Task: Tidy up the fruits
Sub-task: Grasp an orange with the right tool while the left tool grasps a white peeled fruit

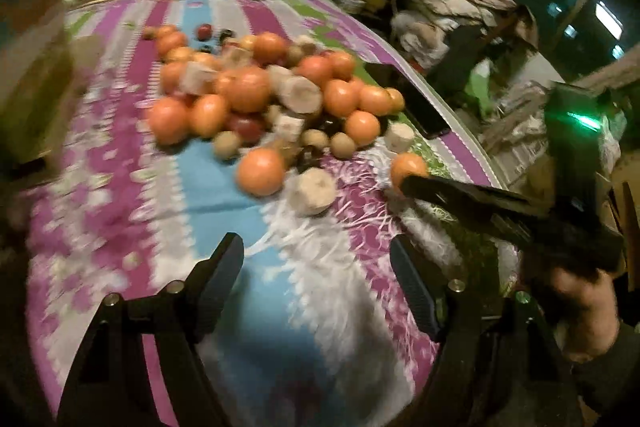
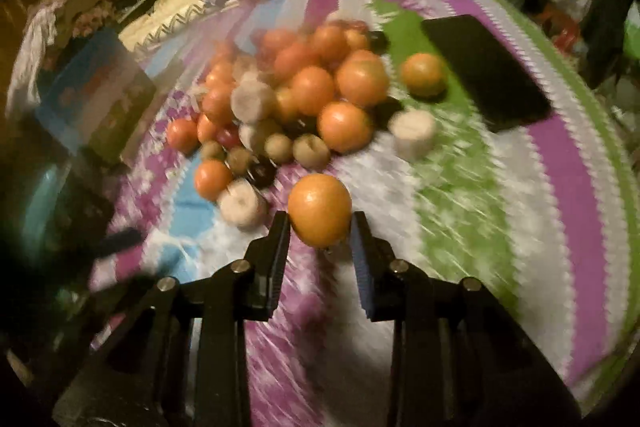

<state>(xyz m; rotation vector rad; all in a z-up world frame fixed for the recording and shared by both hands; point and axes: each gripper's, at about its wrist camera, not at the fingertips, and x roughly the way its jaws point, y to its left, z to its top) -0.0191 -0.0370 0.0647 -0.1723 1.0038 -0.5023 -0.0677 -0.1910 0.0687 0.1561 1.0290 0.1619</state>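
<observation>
While our right gripper [image 2: 320, 231] pinches an orange [image 2: 319, 209] between its fingertips, the fruit pile [image 2: 288, 95] lies ahead-left; our left gripper [image 1: 316, 251] gapes empty.

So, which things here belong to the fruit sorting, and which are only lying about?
For the job: orange in the right tool; fruit pile; open left tool.
Lying about: black phone; blue box; striped cloth.
</observation>
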